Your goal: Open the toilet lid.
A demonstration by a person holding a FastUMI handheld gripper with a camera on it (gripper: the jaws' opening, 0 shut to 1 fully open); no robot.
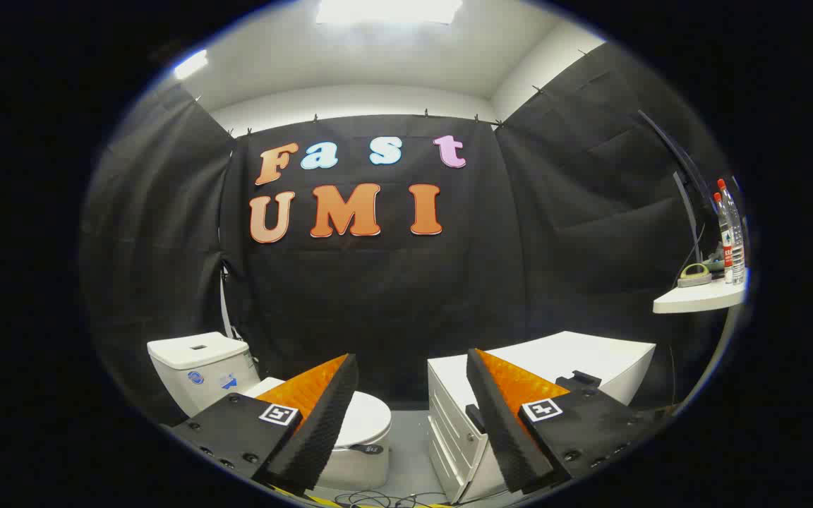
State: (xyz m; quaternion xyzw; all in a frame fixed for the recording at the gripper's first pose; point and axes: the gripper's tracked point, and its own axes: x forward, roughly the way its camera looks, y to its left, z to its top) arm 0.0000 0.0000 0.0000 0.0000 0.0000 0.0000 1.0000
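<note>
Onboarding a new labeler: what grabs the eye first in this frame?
The open gripper, its fingers spread wide and holding nothing. Beyond the left finger stands the white toilet, its lid down and its tank behind it. Beyond the right finger stands a white drawer cabinet, with bottles on a shelf farther right.

One toilet (322, 416), two bottles (730, 229) (one cabinet (562, 360))

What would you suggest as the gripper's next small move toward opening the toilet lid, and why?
Probably ease the gripper forward and down toward the front edge of the lid. The lid lies shut on the toilet, partly behind one finger, and the fingers stand wide apart, holding nothing, some way short of it.
</note>
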